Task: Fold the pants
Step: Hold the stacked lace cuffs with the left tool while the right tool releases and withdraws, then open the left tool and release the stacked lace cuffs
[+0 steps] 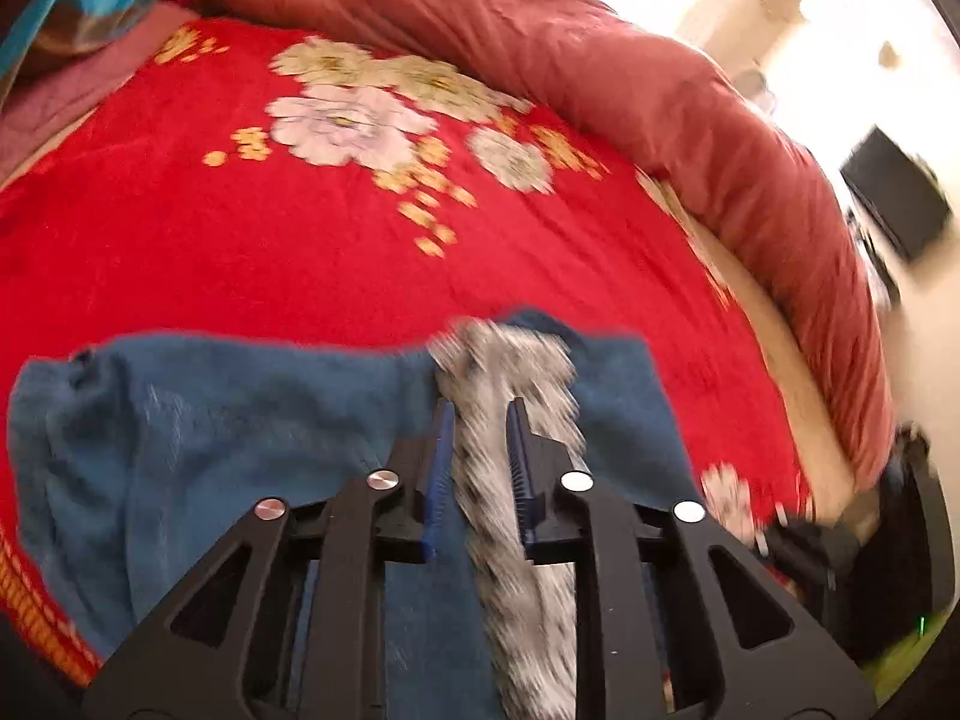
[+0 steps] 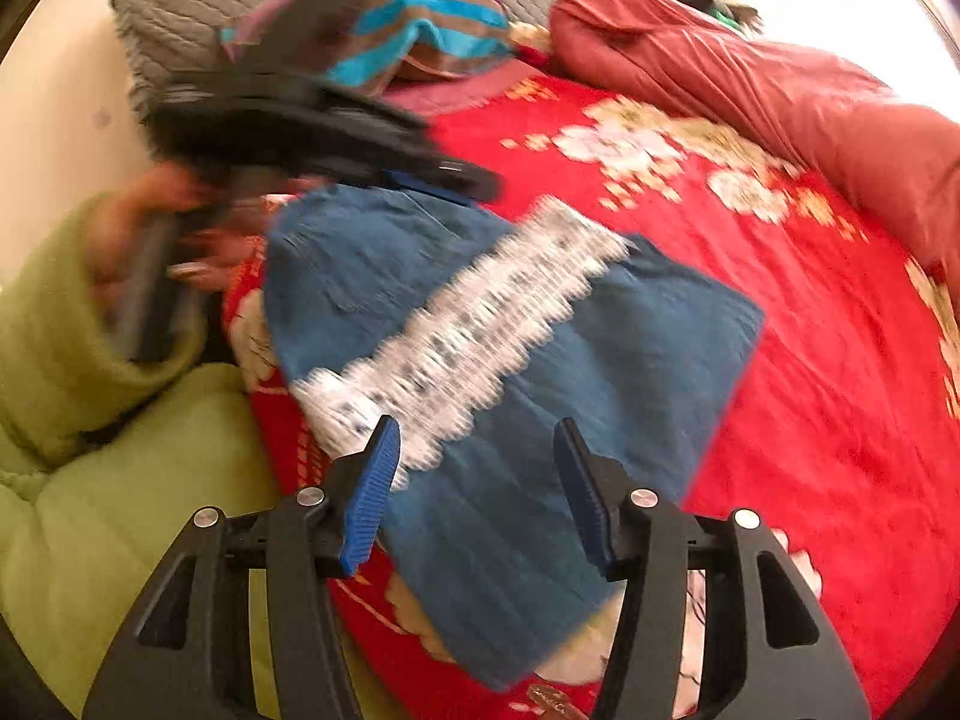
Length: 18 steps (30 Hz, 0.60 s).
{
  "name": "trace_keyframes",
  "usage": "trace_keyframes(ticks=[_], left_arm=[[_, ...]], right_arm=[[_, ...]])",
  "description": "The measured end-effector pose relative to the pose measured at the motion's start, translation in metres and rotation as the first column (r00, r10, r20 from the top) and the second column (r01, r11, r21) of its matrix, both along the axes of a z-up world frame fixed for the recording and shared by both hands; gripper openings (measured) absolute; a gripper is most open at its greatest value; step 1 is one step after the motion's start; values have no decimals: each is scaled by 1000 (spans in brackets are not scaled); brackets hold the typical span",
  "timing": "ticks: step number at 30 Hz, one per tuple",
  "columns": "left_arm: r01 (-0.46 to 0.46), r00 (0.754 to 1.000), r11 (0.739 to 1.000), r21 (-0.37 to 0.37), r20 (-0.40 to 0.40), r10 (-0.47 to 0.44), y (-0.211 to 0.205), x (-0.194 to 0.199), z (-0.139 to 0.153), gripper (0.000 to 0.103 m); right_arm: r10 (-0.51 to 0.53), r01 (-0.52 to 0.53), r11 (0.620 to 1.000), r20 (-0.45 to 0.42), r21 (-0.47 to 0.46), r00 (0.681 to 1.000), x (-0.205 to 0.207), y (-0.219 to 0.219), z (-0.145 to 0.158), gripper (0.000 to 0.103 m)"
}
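The blue pants (image 1: 210,420) (image 2: 600,360), with a grey-white patterned side band (image 1: 510,372) (image 2: 468,330), lie folded on a red flowered bedspread (image 1: 240,240) (image 2: 840,420). My left gripper (image 1: 480,408) has its jaws nearly together, and the band fills the narrow gap between the blue pads. The right wrist view shows it blurred at the pants' far edge (image 2: 474,180). My right gripper (image 2: 477,438) stands open over the near end of the pants, and its pads (image 2: 372,480) touch no cloth.
A rust-red duvet (image 1: 660,90) (image 2: 780,90) is rolled along the far right side of the bed. A grey pillow (image 2: 210,18) and a striped one (image 2: 420,30) lie at its head. A hand (image 2: 138,222) in a green sleeve (image 2: 54,336) and a green quilt (image 2: 150,510) are on the left.
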<state>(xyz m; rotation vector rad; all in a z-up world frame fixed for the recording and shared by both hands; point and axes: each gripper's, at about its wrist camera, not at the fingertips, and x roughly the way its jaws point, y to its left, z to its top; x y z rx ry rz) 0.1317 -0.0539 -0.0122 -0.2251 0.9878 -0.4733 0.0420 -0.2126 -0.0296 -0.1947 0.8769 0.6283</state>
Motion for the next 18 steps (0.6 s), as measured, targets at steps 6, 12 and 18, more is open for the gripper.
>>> trace_keyframes(ticks=[6, 12, 18], left_arm=[[167, 986, 980, 108, -29, -165, -43, -50, -18, 10], [202, 979, 952, 231, -58, -193, -54, -62, -41, 10], [183, 983, 961, 207, -33, -180, -47, -71, -34, 10]], right_arm=[[-39, 38, 998, -32, -58, 999, -2, -12, -15, 51], [-89, 81, 992, -85, -92, 992, -9, -25, -38, 51], [-81, 74, 993, -70, -87, 994, -15, -27, -36, 51]])
